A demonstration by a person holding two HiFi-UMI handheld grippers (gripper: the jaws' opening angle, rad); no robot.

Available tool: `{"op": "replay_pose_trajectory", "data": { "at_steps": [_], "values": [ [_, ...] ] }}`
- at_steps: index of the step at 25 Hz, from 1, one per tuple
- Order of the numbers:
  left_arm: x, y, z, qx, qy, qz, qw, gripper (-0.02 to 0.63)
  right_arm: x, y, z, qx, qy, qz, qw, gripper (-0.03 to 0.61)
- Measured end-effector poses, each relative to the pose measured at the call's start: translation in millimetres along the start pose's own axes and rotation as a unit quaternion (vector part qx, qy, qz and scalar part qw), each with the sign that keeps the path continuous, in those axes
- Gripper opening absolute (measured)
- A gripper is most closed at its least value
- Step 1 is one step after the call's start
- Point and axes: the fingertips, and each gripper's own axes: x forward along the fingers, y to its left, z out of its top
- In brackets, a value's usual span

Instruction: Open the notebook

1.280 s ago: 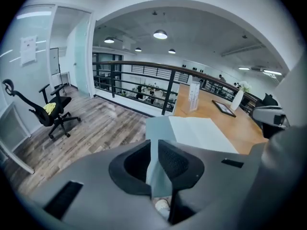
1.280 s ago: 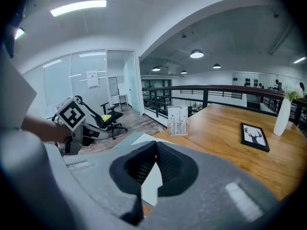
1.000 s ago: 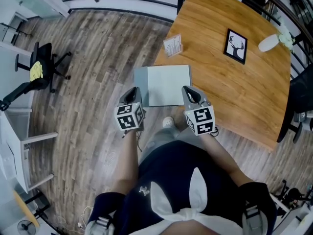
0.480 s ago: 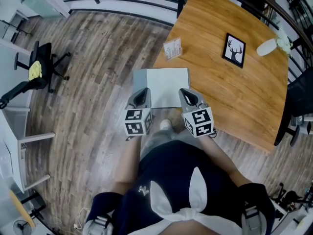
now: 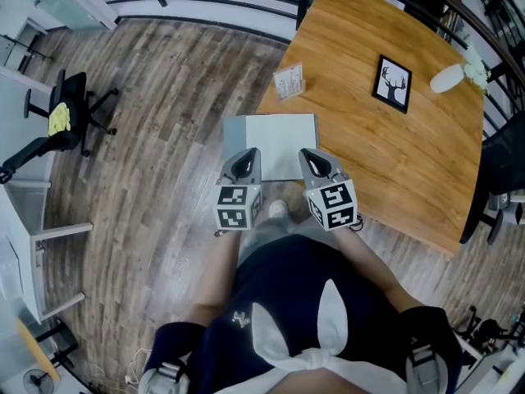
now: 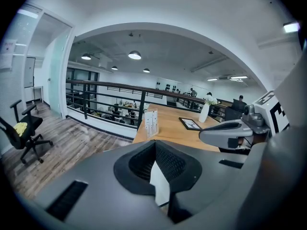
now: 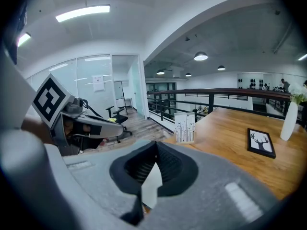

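1. Wood-plank flooring (image 5: 164, 89) fills the left of the head view. A black office chair (image 5: 72, 109) with something yellow (image 5: 61, 120) on its seat stands far left, well apart from you.
2. Your left gripper (image 5: 241, 164) points at the notebook (image 5: 279, 138), its tip over the near left edge. Its marker cube (image 5: 233, 208) carries black-and-white squares. In the left gripper view the ribbed black pads (image 6: 171, 166) meet at their tips. Only a pale sliver of the notebook shows through the gap behind them, and nothing is gripped.
3. The notebook lies flat on the near corner of the table (image 5: 410, 162), between and just ahead of both grippers. It is a pale rectangle with a darker grey strip down its left side. No writing on it can be made out.
4. Your right gripper (image 5: 315, 162) sits near its partner, tip over the notebook's near right edge. In the right gripper view its jaws are likewise closed tip to tip, with nothing held.
5. The table is warm, smooth, orange-brown wood with visible grain.
6. A small upright card (image 5: 289, 80) stands beyond the notebook near the table's left edge. It is printed with thin, tree-like lines, and any text is too small to read.
7. Further right, a black-framed picture (image 5: 394, 78) showing a deer head lies on the wood.
8. A white vase (image 5: 449, 75) holding pale flowers stands at the far right.
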Motion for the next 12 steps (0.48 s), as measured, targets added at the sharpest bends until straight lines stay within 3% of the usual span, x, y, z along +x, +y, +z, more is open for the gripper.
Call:
{"op": "replay_pose_trajectory", "data": {
  "at_steps": [12],
  "values": [
    [2.9,-7.0,-4.7,0.015,0.006,-0.008,0.9998,0.017,1.1,0.7,-4.8,0.000,0.003,0.000,1.000,-0.003]
  ]
}}
